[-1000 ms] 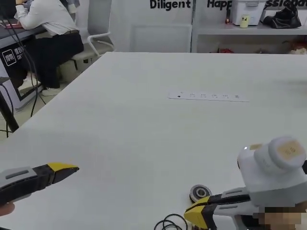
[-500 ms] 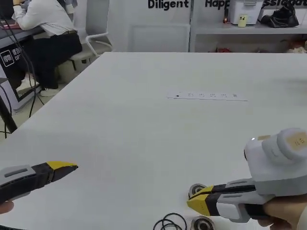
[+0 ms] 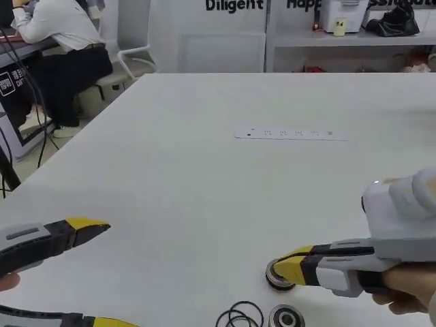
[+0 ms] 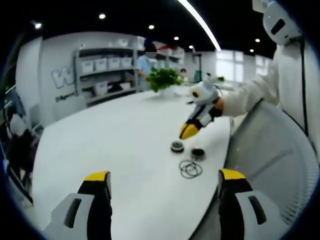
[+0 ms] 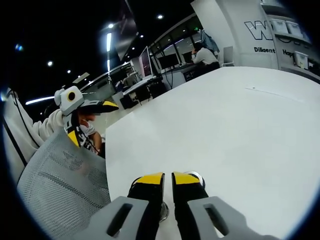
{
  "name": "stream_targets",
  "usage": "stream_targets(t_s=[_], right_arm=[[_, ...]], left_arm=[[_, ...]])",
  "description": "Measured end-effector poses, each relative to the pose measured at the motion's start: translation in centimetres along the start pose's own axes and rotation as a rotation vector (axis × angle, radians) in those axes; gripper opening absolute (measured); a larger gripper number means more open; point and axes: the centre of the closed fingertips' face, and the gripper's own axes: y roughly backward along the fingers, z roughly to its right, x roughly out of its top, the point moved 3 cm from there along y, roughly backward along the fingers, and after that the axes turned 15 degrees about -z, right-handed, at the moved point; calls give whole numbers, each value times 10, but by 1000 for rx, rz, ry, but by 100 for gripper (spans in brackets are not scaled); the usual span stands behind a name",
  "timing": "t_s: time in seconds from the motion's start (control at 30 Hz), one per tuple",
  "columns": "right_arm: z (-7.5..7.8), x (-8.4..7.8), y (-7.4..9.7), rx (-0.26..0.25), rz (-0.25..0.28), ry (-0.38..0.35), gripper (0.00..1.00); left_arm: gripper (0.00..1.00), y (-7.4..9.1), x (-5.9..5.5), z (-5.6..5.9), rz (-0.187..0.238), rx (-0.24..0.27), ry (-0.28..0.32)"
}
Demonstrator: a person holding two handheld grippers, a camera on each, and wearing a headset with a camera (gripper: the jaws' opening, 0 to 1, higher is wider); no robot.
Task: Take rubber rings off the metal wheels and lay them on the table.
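The right tongs (image 5: 168, 179) had their jaws drawn almost together, with only a thin slit between the yellow tips. In the right gripper view, part of a metal wheel (image 3: 272, 274) showed past the tips. Whether the tips pinched its rubber ring could not be determined. In the head view, the right tongs (image 3: 286, 268) lay low over the table (image 3: 204, 170), with the tip overlapping this wheel. A hand (image 3: 409, 294) held the body at the right edge.

The left tongs (image 4: 165, 181) were wide open and held nothing. In the head view, their upper jaw entered from the left edge and the lower jaw from the bottom edge, well apart from the wheels.

The left gripper view showed the same wheel (image 4: 176, 146) directly below the yellow tip of the right tongs. A second metal wheel (image 3: 286, 317) stood just beside the first, nearer the person. A small cluster of loose black rubber rings (image 3: 240, 317) lay flat on the table just beside the second wheel, overlapping one another. The left gripper view showed the second wheel (image 4: 197, 153) and the rings (image 4: 190, 169) in the same grouping.

Farther out, a flush socket strip (image 3: 291, 134) was set into the middle of the table. Beyond the far left corner, a seated person (image 3: 65, 41) worked at another desk, next to a white chair (image 3: 136, 58).
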Motion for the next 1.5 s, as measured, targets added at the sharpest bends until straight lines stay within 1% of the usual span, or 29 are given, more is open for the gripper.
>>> stream_targets(t_s=[0.3, 0.4, 0.6, 0.87, 1.07, 1.27, 1.37, 1.43, 1.5], right_arm=[[9, 4, 10, -31, 43, -29, 4], [14, 4, 14, -42, 58, -38, 4], [22, 3, 17, -63, 69, -57, 6], [27, -4, 16, -77, 53, -53, 8], [28, -7, 15, -79, 41, -46, 10], [32, -14, 12, -83, 16, -36, 11], [34, -16, 12, -85, 3, -20, 12], [34, -19, 11, -86, -10, -10, 12], [33, -23, 8, -90, -31, 9, 13]], left_arm=[[89, -1, 9, -5, -5, -6, -34], [89, -2, 12, -6, -9, -9, -51], [88, -6, 22, -8, -5, -18, -79], [87, -14, 36, -10, -12, -35, -133], [86, -23, 47, -12, -11, -53, -159], [84, -34, 55, -11, -23, -76, -199], [84, -42, 61, -10, -26, -98, -216], [83, -45, 65, -9, -23, -105, -226], [83, -48, 71, -7, -10, -117, -232]])
